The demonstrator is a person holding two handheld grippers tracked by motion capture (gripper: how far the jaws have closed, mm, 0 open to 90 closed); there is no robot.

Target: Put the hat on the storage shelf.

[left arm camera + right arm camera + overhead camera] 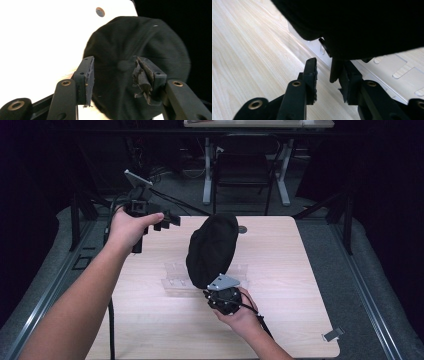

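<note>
Black cap (212,249) – propped upright on clear acrylic stand (176,281), mid-desk (290,270). Right gripper (325,75) at cap's lower edge, fingers part-open, nothing pinched. Left gripper (167,220) – wide open, empty, facing crown.

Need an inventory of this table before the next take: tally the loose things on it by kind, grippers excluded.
Black cap: 1
Clear plastic stand under the cap: 1
Small metal clip near the table's right front corner: 1
Total: 3
</note>
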